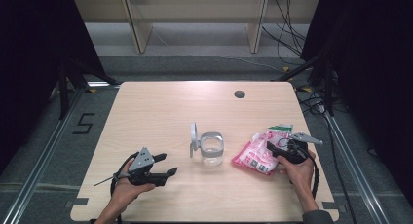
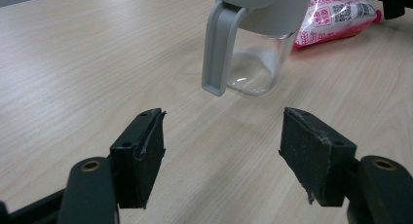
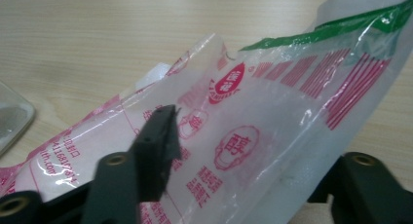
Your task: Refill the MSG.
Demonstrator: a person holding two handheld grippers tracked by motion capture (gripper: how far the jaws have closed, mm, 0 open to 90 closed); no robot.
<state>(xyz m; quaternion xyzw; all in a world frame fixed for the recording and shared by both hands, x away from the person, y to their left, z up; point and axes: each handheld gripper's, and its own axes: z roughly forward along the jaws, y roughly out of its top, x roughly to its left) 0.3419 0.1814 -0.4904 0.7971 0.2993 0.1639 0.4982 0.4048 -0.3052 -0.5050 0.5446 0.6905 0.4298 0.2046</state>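
A clear glass jar (image 1: 212, 150) (image 2: 258, 63) stands at the table's middle, its grey hinged lid (image 1: 194, 139) (image 2: 219, 48) swung open to the left. Just right of it lies a pink and white plastic bag (image 1: 255, 155) (image 2: 336, 14) (image 3: 263, 136) with a green top edge. My right gripper (image 1: 273, 149) (image 3: 248, 151) is at the bag's right side, jaws apart, with the bag between them and draped over the right jaw. Near the front left, my left gripper (image 1: 166, 164) (image 2: 221, 131) stands open and empty, pointing at the jar a short way off.
The wooden table (image 1: 160, 107) has a small round grommet (image 1: 239, 94) near its far edge. Black frames and cables stand on the floor beyond and to both sides.
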